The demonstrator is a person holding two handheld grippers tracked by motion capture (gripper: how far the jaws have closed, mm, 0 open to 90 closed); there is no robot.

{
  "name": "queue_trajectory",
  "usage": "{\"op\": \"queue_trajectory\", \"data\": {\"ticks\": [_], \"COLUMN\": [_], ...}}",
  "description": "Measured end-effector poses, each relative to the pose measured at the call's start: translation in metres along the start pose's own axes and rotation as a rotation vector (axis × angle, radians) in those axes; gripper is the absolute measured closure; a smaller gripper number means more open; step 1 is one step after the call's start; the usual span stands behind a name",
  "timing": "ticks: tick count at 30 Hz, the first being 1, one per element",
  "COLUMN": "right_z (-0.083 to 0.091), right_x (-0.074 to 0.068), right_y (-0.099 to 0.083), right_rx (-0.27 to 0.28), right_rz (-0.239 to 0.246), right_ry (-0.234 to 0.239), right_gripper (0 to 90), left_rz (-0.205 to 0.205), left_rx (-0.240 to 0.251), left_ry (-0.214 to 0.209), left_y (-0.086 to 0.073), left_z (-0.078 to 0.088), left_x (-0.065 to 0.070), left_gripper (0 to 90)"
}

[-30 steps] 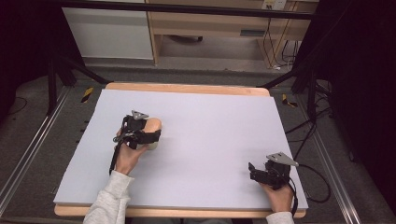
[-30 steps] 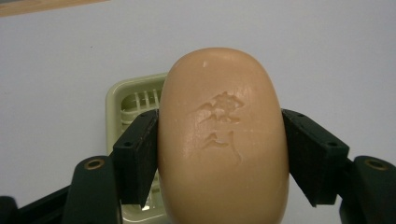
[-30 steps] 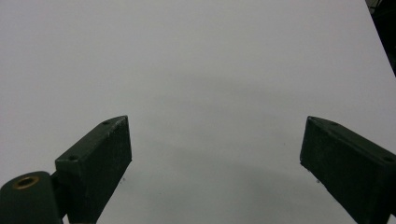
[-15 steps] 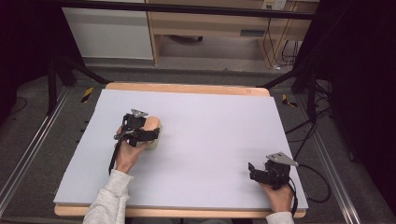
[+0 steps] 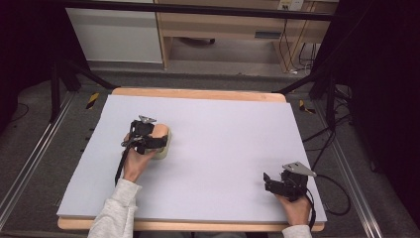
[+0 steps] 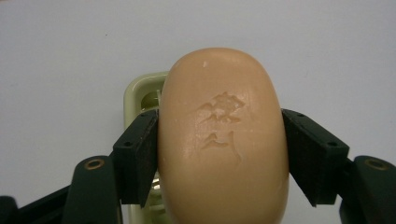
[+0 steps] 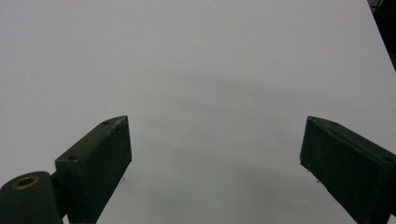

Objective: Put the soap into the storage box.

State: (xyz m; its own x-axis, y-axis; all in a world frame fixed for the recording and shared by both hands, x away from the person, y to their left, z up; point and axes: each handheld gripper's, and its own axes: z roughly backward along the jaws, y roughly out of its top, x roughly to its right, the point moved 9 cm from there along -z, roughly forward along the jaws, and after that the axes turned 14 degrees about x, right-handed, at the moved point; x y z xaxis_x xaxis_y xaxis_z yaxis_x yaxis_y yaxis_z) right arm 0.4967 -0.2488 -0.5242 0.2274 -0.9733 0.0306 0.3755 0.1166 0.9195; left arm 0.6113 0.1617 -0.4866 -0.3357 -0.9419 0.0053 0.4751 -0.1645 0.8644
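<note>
Your left gripper (image 6: 219, 154) pinches a tan oval soap bar (image 6: 223, 135) across its short width, one black jaw pressed on each long flank. The bar's long axis runs straight out ahead of the gripper, along the line of the jaws, with an embossed mark facing the camera. Directly beneath and slightly behind the bar, toward the gripper's left jaw, sits a pale green soap dish (image 6: 140, 95); part of its rim and hollow peeks out past the bar's edge. In the high view the left gripper (image 5: 157, 141) hangs over the dish (image 5: 166, 148), so the bar lies almost straight above its seat, a little off to one side. I judge the coming move turns on centring the bar over the hollow, then lowering.

Your right gripper (image 7: 215, 158) is spread wide with nothing between the jaws, resting well apart near the counter's (image 5: 228, 124) near right corner (image 5: 285, 184). The left is by far the nearer. Bare counter surrounds the dish on all sides, edges well away.
</note>
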Motion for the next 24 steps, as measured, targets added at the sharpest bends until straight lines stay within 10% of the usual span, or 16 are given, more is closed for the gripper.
{"op": "queue_trajectory", "data": {"ticks": [24], "right_z": [0.0], "right_x": [0.0], "right_y": [0.0], "right_rx": [-0.002], "right_rz": [-0.004], "right_ry": [0.0], "right_gripper": [9.2], "left_rz": [0.003], "left_rx": [-0.039], "left_ry": [0.028], "left_y": [-0.013], "left_z": [-0.013], "left_x": [-0.01], "left_gripper": [31.4]}}
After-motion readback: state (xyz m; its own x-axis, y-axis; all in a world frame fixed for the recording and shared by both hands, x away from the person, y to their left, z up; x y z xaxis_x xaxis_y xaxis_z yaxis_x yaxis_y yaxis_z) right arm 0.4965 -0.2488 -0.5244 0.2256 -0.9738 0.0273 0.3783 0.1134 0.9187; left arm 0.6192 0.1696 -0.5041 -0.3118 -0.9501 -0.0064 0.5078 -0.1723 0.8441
